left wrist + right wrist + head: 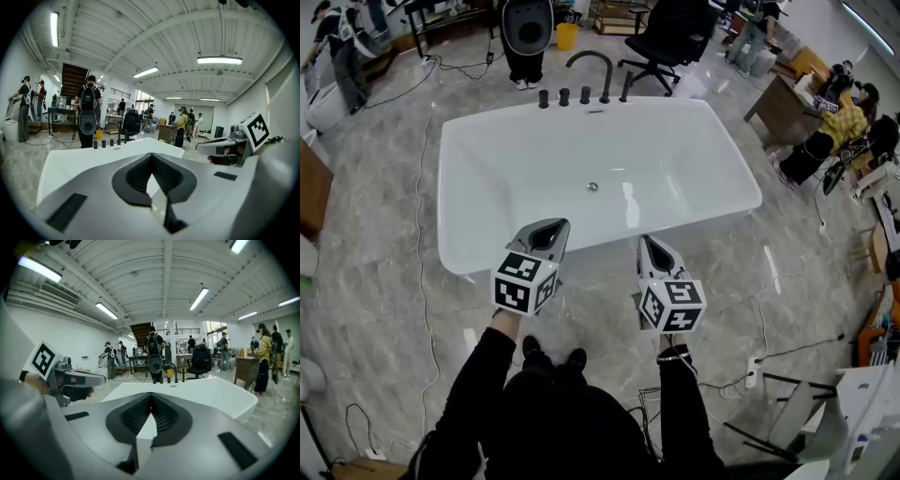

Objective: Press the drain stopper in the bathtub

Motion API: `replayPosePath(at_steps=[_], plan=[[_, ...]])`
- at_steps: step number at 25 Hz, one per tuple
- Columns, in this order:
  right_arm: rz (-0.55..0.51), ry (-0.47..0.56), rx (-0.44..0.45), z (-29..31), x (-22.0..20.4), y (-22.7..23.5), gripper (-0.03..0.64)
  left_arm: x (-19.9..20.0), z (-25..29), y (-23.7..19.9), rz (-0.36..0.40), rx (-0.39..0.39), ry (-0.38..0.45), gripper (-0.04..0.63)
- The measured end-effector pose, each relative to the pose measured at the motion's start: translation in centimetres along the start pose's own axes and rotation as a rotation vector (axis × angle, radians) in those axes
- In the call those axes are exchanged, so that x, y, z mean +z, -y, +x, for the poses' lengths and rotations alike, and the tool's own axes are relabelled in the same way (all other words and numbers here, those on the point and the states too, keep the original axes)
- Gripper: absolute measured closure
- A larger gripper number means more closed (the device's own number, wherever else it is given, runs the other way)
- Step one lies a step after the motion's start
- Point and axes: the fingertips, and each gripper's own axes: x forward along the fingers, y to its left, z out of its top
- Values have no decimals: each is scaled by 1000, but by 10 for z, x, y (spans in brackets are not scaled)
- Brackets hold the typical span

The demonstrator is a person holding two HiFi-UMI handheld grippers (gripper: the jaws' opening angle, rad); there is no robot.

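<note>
- A white bathtub (497, 150) is seen on a grey marble floor (384, 281), filling the middle of the head view.
- The drain stopper (592, 187), a small round metal disc, is set in the bottom of the tub, roughly at its centre and a little toward the far side.
- The left claw (548, 228) is held above the near rim of the tub, left of centre; its tip is pointed toward the far side, well apart from the stopper.
- In the left gripper view the jaws of the left claw (151, 156) are brought together at their tips, and nothing is held between them; the tub (84, 161) is seen beyond them.
- The right claw (649, 242) is held just beside the left one, to its right and slightly nearer, over the near edge of the tub.
- In the right gripper view the jaws of the right claw (151, 397) are likewise closed tip to tip with nothing gripped, and the tub (211, 394) lies ahead.
- A marker cube (525, 281) is carried behind each claw, and black sleeves (478, 375) are seen below them.
- A curved black faucet (591, 67) and a row of black knobs (563, 97) are mounted on the far rim.
- A black office chair (670, 37) and a yellow bucket (567, 36) are seen on the floor beyond the tub.
</note>
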Motion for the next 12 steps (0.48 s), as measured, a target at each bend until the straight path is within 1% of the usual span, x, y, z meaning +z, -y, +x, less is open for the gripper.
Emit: replayPosePath(at_steps=[5, 12], plan=[[-10, -2, 65, -2, 1, 3, 615, 0, 6, 9, 10, 10, -1, 592], [-58, -3, 108, -8, 8, 17, 615, 7, 16, 28, 35, 7, 7, 592]])
